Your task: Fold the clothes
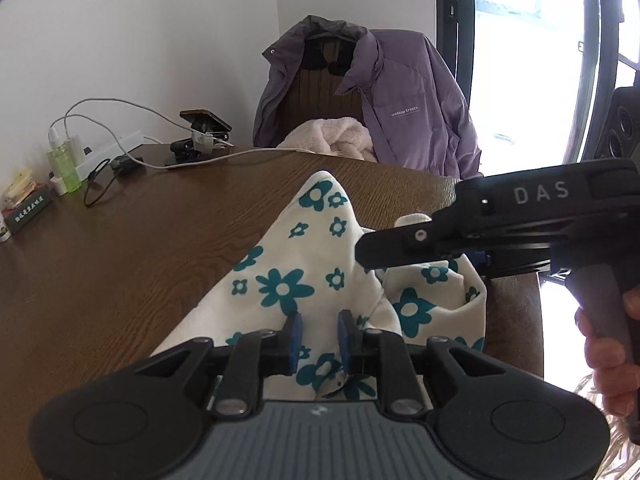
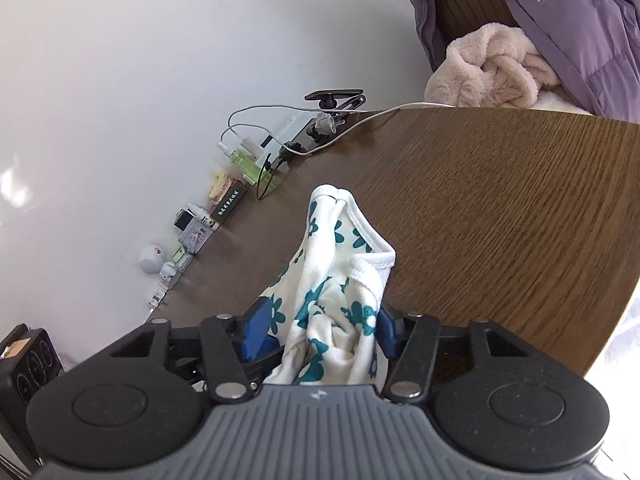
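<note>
Closest to the left wrist lens, the left tongs [image 1: 319,334] stand narrowly apart with a ridge of the garment [image 1: 304,264] running up between their blue pads [image 1: 295,330]; whether the pads press the cloth cannot be told from this view. That garment is white with teal flowers and lies bunched on the brown worktop [image 1: 140,248], rising to a peak ahead of the left tongs and spreading off to their right. Beyond it on the right, the right tongs [image 1: 370,252] come in side-on, black, with their tip over the cloth, and a hand [image 1: 610,356] grips the handle. In the right wrist view the right tongs [image 2: 320,330] are clamped on a thick gathered bundle of the garment [image 2: 340,264], a blue pad touching it on each side, and a hemmed edge [image 2: 370,236] stands up just ahead of them. Far ahead of both tongs, past the worktop's edge, a purple jacket [image 1: 408,100] hangs over a chair with a pink fleece [image 1: 336,136] on the seat. Along the wall to the left sit a phone [image 1: 206,120] on a stand, a white cable [image 1: 132,152] and a green bottle [image 1: 64,160].
</note>
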Tool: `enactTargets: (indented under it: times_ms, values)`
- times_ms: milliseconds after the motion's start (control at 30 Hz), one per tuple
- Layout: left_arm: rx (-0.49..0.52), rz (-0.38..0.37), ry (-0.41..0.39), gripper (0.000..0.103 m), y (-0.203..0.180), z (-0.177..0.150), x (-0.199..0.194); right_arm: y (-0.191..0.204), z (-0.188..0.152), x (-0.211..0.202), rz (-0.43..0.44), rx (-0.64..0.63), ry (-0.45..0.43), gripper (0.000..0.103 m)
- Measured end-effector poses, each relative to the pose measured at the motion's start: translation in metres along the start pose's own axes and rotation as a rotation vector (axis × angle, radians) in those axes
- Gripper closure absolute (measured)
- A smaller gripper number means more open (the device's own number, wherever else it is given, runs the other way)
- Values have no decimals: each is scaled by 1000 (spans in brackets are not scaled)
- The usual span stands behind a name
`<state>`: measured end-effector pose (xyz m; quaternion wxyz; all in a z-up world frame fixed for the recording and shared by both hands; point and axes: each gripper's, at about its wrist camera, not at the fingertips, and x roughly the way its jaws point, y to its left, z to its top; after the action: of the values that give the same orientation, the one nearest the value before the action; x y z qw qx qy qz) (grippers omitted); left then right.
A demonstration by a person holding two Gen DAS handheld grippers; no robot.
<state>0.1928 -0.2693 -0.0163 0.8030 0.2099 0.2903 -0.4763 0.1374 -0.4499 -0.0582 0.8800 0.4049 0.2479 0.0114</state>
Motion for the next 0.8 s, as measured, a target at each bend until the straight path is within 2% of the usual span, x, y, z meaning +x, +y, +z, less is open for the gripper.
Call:
enactTargets:
  times_ms: [67,133,200,233,367,433,533,600,667,733,800]
  values:
    - [-23,-11,-9,84,3,-1,-1,3,2,6,-6,17,5,51]
    - [-37,-18,-17,84,6,-2,-2,3,5,10,-17,44,7,56]
    - [-46,-9,-20,82,7,-3,-5,-1,6,12,-34,67,3,79]
    - [-48,-4,-25,80,7,-4,-9,-4,5,13,-35,84,1,82]
    - [-39,17,-59,74,13,-10,-41,-9,6,8,4,102,-12,88]
    - [-33,49,-61,71,20,-17,-61,-1,8,2,7,42,-32,90]
    - [-41,118,-44,71,33,-33,-85,31,9,-4,-29,-180,-75,93]
    - [-58,159,-34,71,41,-45,-100,63,1,-7,-66,-400,-110,94]
    - [-76,188,-30,71,49,-58,-113,94,-14,-9,-66,-597,-130,94]
    - [-101,196,-22,71,53,-69,-124,125,-34,-5,-52,-797,-121,94]
    - [-120,208,-25,71,55,-80,-135,151,-59,3,-20,-998,-74,95]
